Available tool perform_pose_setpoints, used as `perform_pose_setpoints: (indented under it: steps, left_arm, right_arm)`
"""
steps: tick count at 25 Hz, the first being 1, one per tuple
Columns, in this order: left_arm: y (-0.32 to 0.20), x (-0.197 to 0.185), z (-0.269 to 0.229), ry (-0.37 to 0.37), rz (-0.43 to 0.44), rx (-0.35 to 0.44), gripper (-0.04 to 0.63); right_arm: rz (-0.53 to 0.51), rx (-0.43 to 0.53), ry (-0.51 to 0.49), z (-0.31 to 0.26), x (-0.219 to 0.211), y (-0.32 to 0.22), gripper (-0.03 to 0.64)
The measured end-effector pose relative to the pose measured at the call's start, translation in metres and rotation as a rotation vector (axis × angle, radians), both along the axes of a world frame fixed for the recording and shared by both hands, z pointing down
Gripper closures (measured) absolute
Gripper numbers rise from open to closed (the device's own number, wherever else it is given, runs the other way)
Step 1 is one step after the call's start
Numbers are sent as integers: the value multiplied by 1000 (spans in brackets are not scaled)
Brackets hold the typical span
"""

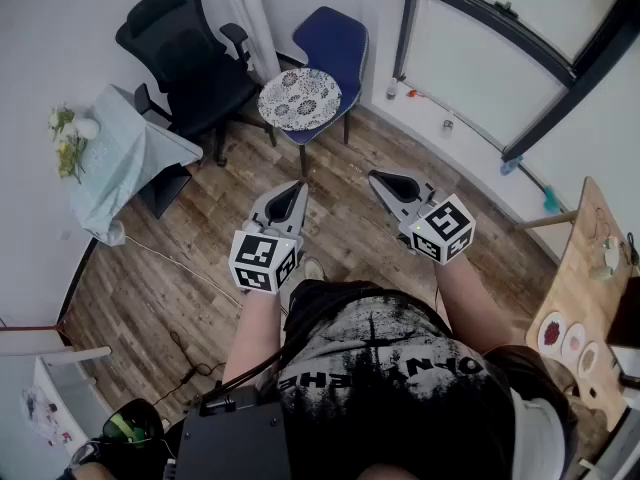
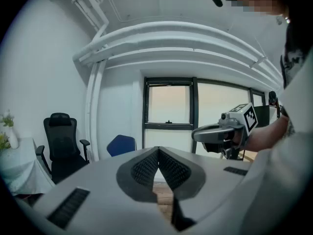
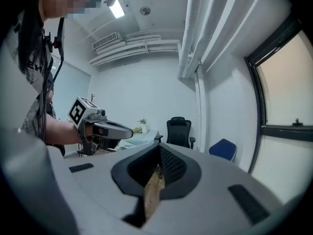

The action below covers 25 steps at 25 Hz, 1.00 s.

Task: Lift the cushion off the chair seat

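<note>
Fingers (image 1: 290,200) closed together, well apart from cushion (image 1: 300,98) on chair (image 1: 338,33).

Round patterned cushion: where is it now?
Head view, top centre: the round black-and-white patterned cushion lies on the seat of the blue chair, just right of the black office chair.

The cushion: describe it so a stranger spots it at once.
Find the two chairs in the corner by the window. The cushion lies on the blue chair, not the black office chair. It is round, white with a dark flowery print.
</note>
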<state>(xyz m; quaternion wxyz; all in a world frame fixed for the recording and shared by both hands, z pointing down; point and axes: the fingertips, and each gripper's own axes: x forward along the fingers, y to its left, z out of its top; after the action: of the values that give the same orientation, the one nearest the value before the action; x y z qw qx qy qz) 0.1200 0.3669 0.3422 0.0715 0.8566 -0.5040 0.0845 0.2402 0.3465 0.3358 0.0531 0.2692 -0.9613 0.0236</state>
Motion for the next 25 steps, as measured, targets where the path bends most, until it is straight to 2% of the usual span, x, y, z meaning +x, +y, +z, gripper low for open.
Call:
perform_pose_setpoints:
  steps: [5, 9, 14, 25]
  left_arm:
    - [-2, 5, 3, 30, 2, -7, 581]
    - [0, 5, 4, 23, -9, -3, 581]
    - [-3, 6, 4, 6, -19, 2, 581]
    - [-29, -16, 6, 14, -31, -15, 581]
  right_arm:
    - [2, 3, 8, 4, 4, 0, 600]
    - [2, 9, 8, 5, 8, 0, 600]
    - [13, 9, -41, -1, 11, -7, 599]
    - [-8, 52, -25, -4, -16, -34, 598]
